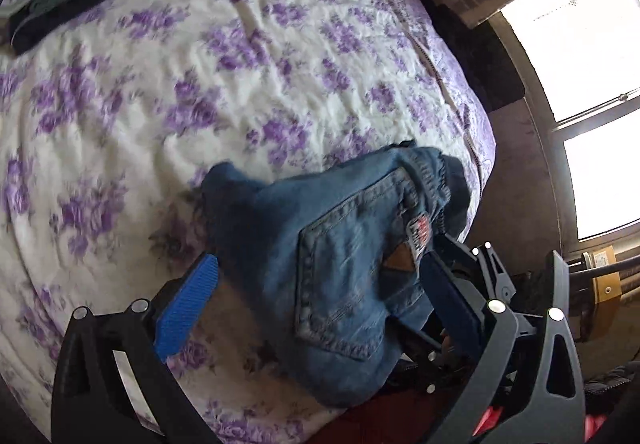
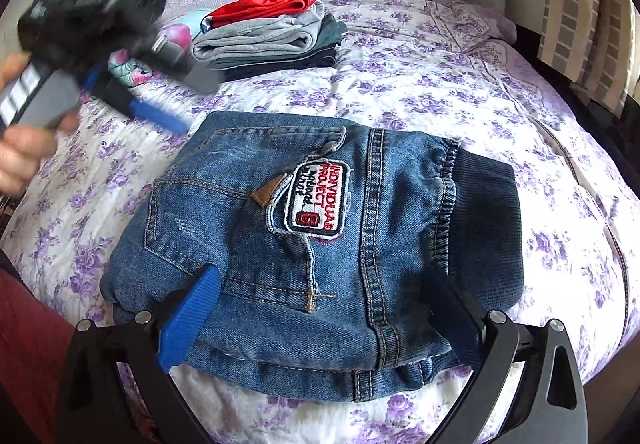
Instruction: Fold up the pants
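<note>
The right tool (image 2: 320, 308), released, straddles the folded jeans (image 2: 316, 244) at lower centre, waistband toward frame right; the left tool (image 2: 160, 115), also released, hovers upper left.

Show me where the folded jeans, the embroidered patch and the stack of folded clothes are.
folded jeans (image 2: 400, 284): right wrist view, on the denim below the waistband seam.
embroidered patch (image 2: 318, 197): right wrist view, on its white lettered middle.
stack of folded clothes (image 2: 260, 39): right wrist view, on the grey garment.

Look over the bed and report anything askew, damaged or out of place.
Nothing stands out. The jeans lie folded on the floral bedspread, and the stack of folded clothes sits tidy behind them. Both grippers, left and right, are open.
</note>
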{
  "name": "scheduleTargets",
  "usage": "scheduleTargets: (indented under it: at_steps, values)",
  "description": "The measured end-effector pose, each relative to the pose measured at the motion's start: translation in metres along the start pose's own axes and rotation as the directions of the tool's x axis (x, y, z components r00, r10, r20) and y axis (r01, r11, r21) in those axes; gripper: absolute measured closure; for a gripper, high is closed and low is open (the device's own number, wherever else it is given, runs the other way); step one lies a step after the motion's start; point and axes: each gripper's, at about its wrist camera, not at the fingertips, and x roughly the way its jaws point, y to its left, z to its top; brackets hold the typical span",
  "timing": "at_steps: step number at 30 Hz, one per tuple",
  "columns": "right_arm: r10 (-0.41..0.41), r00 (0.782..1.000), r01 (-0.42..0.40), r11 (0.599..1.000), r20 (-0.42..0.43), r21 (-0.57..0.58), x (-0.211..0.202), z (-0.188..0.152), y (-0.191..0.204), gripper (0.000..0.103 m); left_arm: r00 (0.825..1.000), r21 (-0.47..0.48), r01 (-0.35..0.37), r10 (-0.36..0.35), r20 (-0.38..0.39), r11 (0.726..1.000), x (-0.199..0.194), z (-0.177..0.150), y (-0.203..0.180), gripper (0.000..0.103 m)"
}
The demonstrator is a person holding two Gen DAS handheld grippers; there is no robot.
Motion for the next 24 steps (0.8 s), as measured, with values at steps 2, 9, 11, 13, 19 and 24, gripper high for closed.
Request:
scheduleTargets:
  at_steps: [2, 9, 11, 13, 19, 24]
  values:
    - [0.000, 1.000, 0.000, 1.000, -0.001, -0.001, 0.000, 0.000, 0.001, 0.003, 0.998, -0.029, -0.029, 0.027, -0.057, 0.999, 0.022, -0.017, 0.013, 0.005]
    - [-0.023, 0.999, 0.023, 1.000, -0.029, -0.015, 0.000, 0.005, 0.006, 0.003, 0.998, 0.036, -0.040, 0.041, -0.043, 0.999, 0.044, -0.041, 0.021, 0.004]
    - [-0.040, 0.997, 0.039, 0.999, -0.059, -0.013, -0.006, 0.014, 0.009, 0.004, 0.998, 0.022, -0.033, 0.034, -0.045, 0.999, 0.041, -0.042, 0.022, 0.004]
    - [-0.026, 1.000, 0.025, 0.999, -0.015, -0.041, -0.023, 0.022, 0.017, 0.004, 0.999, -0.024, -0.027, 0.027, -0.032, 0.999, 0.032, -0.036, 0.024, 0.004]
    - [-0.045, 0.998, 0.035, 0.984, -0.049, -0.174, -0.016, 0.033, 0.058, 0.004, 0.993, -0.059, -0.089, 0.093, 0.075, 0.994, 0.006, -0.001, 0.033, 0.005]
    - [-0.069, 0.978, 0.036, 0.985, -0.195, -0.169, 0.013, 0.018, 0.065, 0.003, 0.991, -0.012, -0.131, 0.132, 0.034, 0.991, 0.034, 0.002, 0.044, 0.004]
